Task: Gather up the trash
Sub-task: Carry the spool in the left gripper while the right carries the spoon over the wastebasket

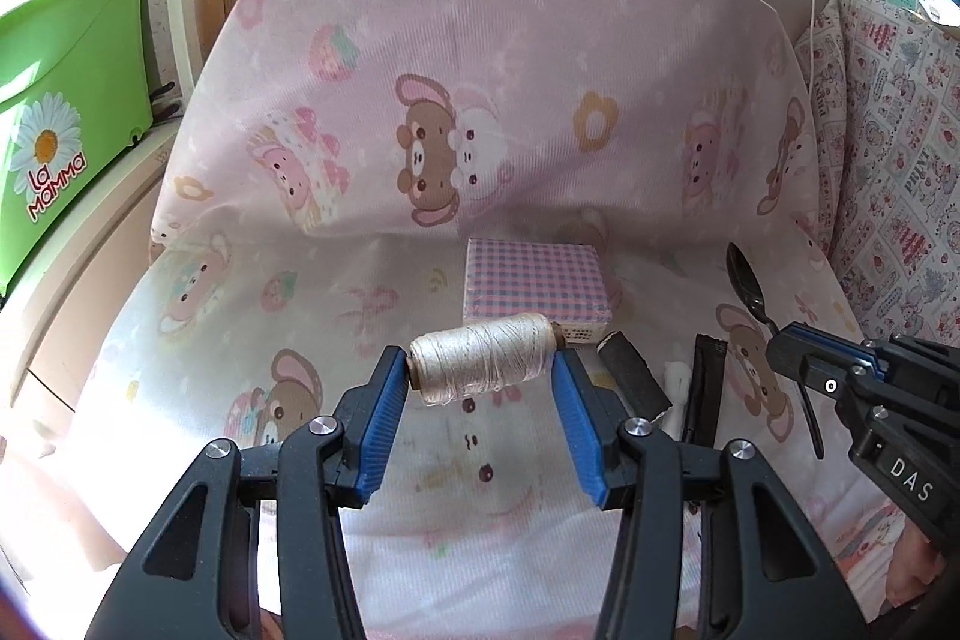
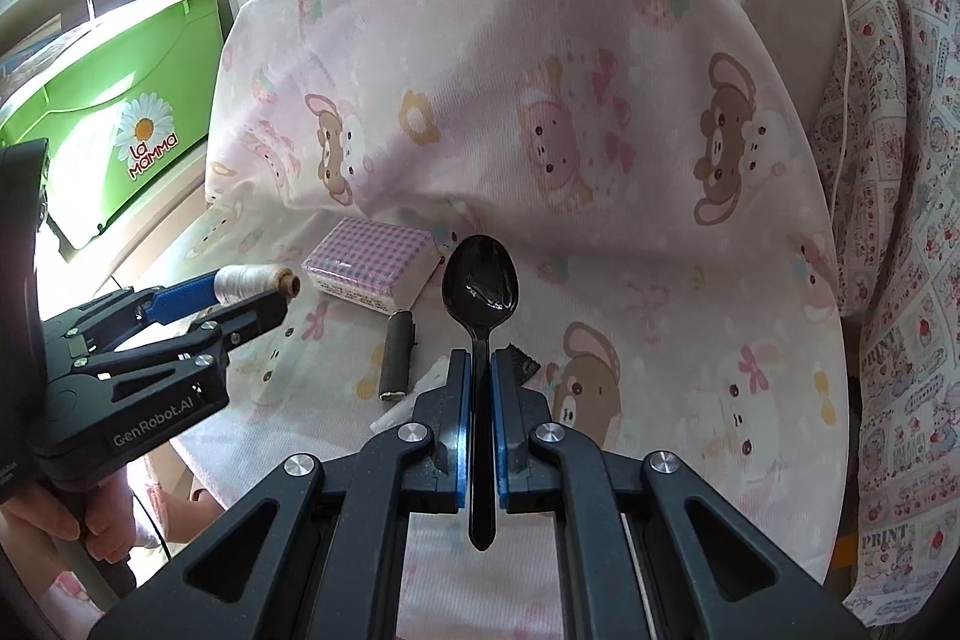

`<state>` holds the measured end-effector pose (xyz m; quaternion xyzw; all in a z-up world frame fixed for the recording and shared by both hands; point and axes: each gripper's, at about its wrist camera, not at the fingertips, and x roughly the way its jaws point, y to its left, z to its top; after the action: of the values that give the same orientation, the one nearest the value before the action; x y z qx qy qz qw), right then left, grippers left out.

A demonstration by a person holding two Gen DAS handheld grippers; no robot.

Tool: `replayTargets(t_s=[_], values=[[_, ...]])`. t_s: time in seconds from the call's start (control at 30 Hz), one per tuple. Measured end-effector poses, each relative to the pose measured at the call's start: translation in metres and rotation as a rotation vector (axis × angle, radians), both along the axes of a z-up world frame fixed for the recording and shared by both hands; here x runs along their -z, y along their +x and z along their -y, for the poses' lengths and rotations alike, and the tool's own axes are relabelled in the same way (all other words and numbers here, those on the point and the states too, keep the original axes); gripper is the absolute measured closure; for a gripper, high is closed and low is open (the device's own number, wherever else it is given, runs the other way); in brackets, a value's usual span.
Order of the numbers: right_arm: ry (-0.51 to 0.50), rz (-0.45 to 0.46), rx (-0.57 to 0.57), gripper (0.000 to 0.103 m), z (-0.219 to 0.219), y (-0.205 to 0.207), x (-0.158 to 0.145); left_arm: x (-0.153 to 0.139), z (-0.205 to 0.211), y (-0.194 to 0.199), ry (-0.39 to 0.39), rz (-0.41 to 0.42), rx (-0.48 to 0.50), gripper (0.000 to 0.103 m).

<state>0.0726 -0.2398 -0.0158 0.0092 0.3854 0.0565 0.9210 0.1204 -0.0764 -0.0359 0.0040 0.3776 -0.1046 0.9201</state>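
My left gripper point(image 1: 480, 370) is shut on a spool of white thread point(image 1: 485, 359), held by its ends above the pink cartoon-print seat cover point(image 1: 480, 100). It also shows in the right wrist view point(image 2: 252, 295), where the spool point(image 2: 249, 281) sticks out of it. My right gripper point(image 2: 479, 370) is shut on the handle of a black plastic spoon point(image 2: 480, 283), bowl pointing forward. In the left wrist view the right gripper point(image 1: 804, 358) holds the spoon point(image 1: 747, 283) at the right. A dark rolled wrapper point(image 2: 397, 358) and a black torn sachet point(image 1: 705, 394) lie on the seat.
A pink gingham tissue pack point(image 1: 534, 283) lies at the back of the seat; it also shows in the right wrist view point(image 2: 375, 268). A green "La Mamma" bin point(image 1: 66, 112) stands on shelving at the left. A patterned cushion point(image 1: 900, 148) is at the right.
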Motion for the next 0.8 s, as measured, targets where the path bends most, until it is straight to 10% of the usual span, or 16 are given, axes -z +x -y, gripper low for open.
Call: replayTargets(t_s=[0.37, 0.8], values=[[0.056, 0.045, 0.003, 0.096, -0.004, -0.051, -0.016, -0.029, -0.017, -0.038, 0.065, 0.094, 0.023, 0.055], [0.074, 0.041, -0.049, 0.096, -0.028, -0.095, -0.014, -0.018, -0.042, -0.079, 0.004, 0.007, -0.003, 0.055]])
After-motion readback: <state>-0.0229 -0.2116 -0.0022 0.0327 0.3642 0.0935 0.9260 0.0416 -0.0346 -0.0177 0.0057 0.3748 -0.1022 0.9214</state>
